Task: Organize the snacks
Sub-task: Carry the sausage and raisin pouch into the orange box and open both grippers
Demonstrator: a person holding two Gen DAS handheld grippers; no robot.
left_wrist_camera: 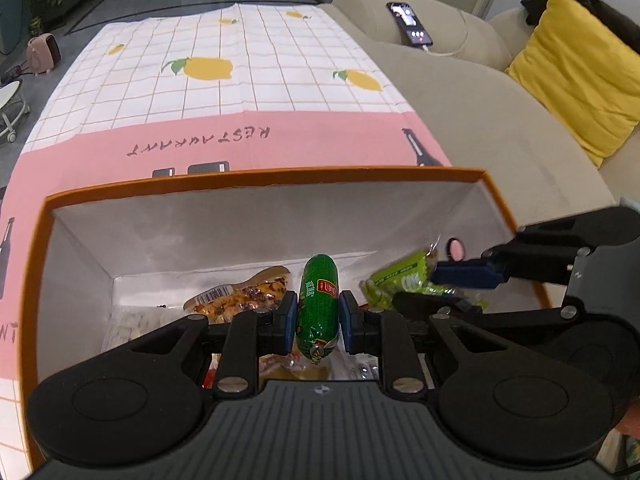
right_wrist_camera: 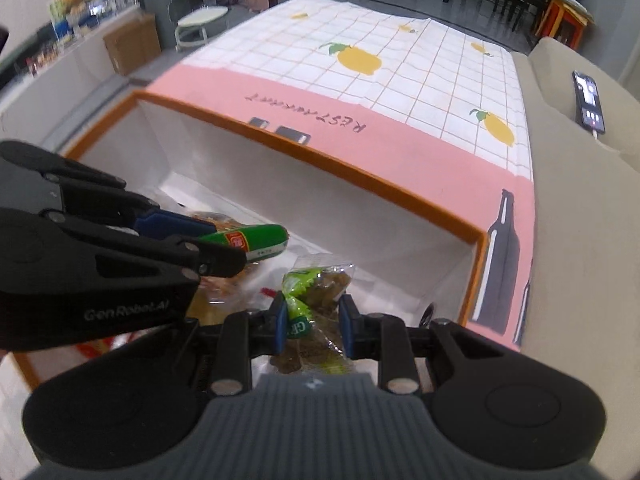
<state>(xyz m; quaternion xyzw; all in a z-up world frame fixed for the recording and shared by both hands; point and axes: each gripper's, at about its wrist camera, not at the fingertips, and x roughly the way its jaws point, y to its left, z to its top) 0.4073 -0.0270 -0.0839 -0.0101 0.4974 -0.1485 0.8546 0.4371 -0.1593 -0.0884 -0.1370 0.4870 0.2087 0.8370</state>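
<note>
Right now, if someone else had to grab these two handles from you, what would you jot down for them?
Left gripper: shut on the green sausage, held over the orange box.
Right gripper: shut on the light green snack packet, also over the box.
In the box already: a packet with a barcode and other wrapped snacks.
Done: some snacks are boxed. Left: these two items are not yet released; whether they go in or come out I cannot tell.
</note>
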